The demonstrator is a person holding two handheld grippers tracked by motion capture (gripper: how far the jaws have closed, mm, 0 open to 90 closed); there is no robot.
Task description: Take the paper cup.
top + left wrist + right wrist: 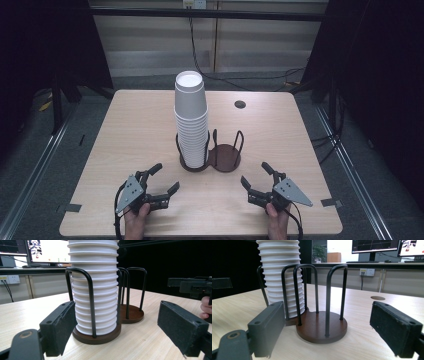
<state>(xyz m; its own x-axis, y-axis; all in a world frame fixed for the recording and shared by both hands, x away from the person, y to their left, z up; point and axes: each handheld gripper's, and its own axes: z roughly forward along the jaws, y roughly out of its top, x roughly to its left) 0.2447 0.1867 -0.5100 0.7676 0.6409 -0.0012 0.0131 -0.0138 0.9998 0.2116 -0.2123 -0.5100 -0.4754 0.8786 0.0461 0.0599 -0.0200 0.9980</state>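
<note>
With both my left claw (161, 181) and right claw (254, 176) spread wide and empty at six o'clock on the surface (130, 135), the stack of white paper cups (190, 120) stands untouched in the holder's left ring, the right ring (226, 156) bare, all work ahead.

Probably a lab: monitors (375, 245), black curtains (385, 60), bare test table (130, 130).

My left gripper (161, 180) and right gripper (254, 179) are black, each topped with a grey three-cornered plate dotted with screws, a black cable trailing behind. Flat black pads (182, 327) face the jaws (edges slightly frayed), bolted on.
</note>
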